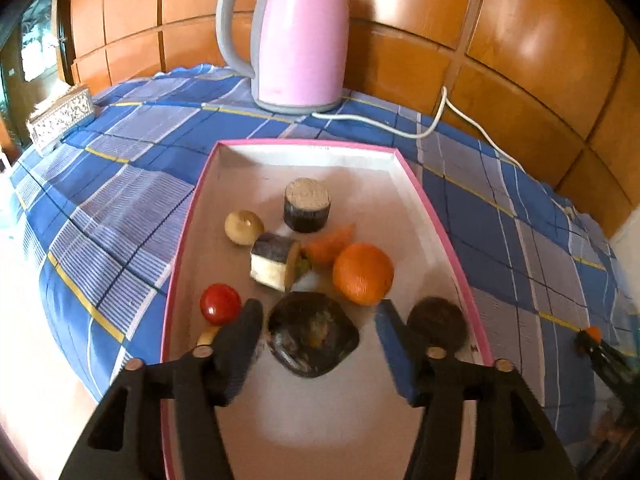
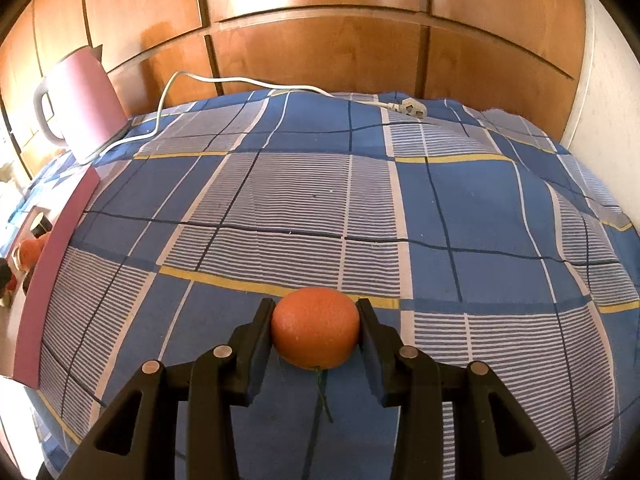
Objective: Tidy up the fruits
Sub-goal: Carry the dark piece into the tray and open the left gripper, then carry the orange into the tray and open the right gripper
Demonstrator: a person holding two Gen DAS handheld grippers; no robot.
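Fruits sit in two places: one orange (image 2: 315, 327) is pinched between the jaws of the right gripper (image 2: 316, 330), both pads pressed to its sides, with the blue checked cloth (image 2: 360, 208) under it and a thin green stem trailing back toward the gripper body. The rest lie in the pink-rimmed tray (image 1: 188, 224) under the left gripper (image 1: 318, 334), whose jaws stand spread with nothing pressed between them. A dark, dented fruit (image 1: 313, 334) lies in the gap between those jaws, apart from both pads as far as the picture tells. Just outside the left finger is a red tomato-like piece (image 1: 220, 303); just outside the right finger, a dark round fruit (image 1: 437, 322). Ahead of the jaws lies a second orange (image 1: 363, 273), then a carrot (image 1: 330, 245), a purple-and-white cut piece (image 1: 275, 261), a pale round piece (image 1: 243, 227) and a dark stub with a tan top (image 1: 307, 205) (these look like toy food). Far beyond stands a pink kettle (image 1: 301, 36), its white cord (image 1: 400, 126) running over the cloth.
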